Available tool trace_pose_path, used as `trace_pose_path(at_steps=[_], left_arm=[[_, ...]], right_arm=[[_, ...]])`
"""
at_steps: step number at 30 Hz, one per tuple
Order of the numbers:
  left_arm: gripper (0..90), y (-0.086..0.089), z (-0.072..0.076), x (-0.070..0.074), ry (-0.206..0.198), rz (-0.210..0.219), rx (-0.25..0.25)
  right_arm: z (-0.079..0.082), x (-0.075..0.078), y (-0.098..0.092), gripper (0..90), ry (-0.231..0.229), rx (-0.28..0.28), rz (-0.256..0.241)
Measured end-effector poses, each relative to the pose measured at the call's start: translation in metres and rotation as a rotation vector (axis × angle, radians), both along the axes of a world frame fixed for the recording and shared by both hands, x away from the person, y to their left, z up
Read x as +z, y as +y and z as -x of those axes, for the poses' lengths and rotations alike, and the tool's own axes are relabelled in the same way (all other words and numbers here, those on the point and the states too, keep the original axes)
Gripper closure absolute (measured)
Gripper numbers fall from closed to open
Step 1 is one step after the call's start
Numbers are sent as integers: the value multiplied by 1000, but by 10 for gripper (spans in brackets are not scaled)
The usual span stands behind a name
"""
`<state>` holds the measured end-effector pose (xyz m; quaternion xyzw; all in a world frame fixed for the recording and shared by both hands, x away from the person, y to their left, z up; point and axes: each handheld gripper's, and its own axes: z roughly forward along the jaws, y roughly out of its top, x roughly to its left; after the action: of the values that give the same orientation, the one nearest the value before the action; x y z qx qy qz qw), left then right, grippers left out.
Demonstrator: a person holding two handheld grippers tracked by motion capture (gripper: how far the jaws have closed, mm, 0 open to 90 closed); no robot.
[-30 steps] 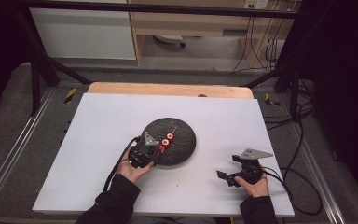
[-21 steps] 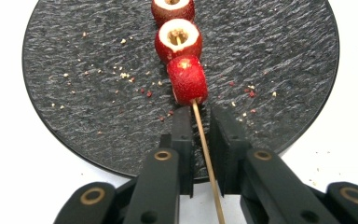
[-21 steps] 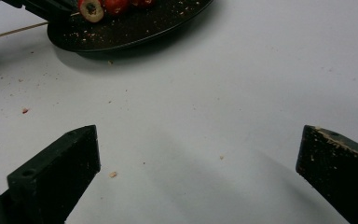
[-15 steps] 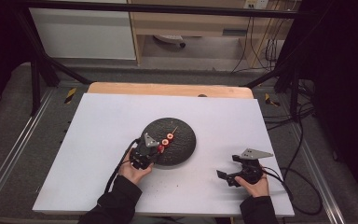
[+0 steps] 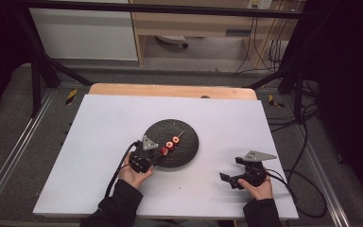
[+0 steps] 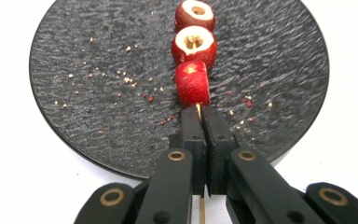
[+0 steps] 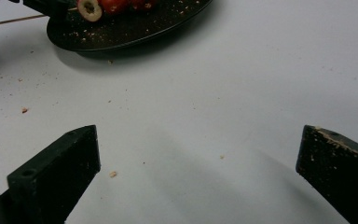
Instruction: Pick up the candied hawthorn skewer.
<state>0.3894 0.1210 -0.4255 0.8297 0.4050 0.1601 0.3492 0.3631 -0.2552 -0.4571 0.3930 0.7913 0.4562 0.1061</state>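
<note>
Presently the left tongs (image 6: 200, 122) clamp the skewer (image 6: 198, 111) below three fruit pieces (image 6: 193, 84) on the plate (image 6: 84, 70); right tongs (image 7: 198, 175) rest wide open, empty; a level grip seems advisable

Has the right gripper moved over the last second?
No. In the high view the right gripper sits at the same spot on the white table, equally far from the black plate, jaws open.

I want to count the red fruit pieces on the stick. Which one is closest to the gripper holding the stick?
The piece right above the left gripper, turned on its side so its red skin faces up. The other two sit farther along the stick, showing pale cut tops.
</note>
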Motion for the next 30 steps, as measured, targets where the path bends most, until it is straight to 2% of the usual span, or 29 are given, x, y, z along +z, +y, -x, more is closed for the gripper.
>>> trace_pose_path(at_steps=[11, 24, 30], left_arm=[[884, 12, 10, 9, -49, 62, -12], [884, 41, 28, 14, -90, 129, -25], [884, 54, 38, 14, -113, 141, -39]], right_arm=[[0, 0, 0, 5, 4, -4, -4], [0, 0, 1, 5, 9, -8, -14], [1, -1, 2, 5, 18, -11, -26]])
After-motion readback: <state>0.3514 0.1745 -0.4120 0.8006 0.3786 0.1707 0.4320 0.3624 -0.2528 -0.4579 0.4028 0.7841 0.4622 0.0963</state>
